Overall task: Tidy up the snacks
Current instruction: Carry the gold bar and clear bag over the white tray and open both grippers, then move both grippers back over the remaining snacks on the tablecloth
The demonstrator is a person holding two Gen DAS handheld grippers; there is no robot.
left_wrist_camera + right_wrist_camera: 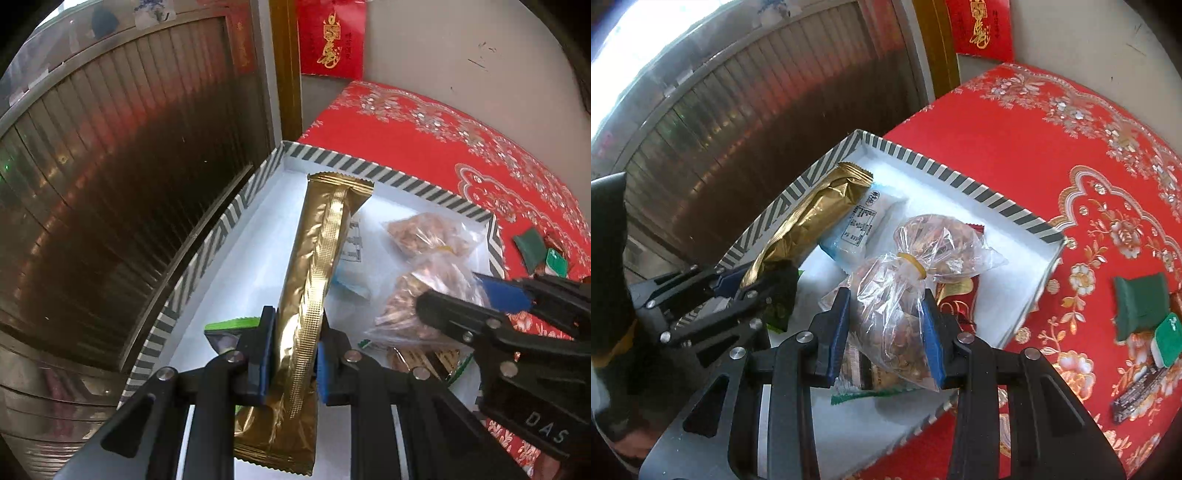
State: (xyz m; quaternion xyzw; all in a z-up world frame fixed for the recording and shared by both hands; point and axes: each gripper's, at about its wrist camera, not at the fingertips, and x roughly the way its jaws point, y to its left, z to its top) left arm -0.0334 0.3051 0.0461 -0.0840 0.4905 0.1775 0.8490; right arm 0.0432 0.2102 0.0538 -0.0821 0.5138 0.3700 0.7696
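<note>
My left gripper (293,354) is shut on a long gold foil snack packet (314,280) and holds it over the striped-rim white box (388,177). It also shows in the right wrist view (729,286), gripping the gold packet (809,218). My right gripper (886,332) is closed around a clear plastic bag of brown snacks (901,295) tied with a yellow band, inside the box (960,181). The right gripper (480,299) and the bag (424,273) show in the left wrist view.
The box also holds a white-blue packet (864,225), a green packet (231,328) and red-gold packets (956,299). Green packets (1141,302) and a dark bar (1137,395) lie on the red floral cloth (1034,133). A metal shutter (110,177) stands to the left.
</note>
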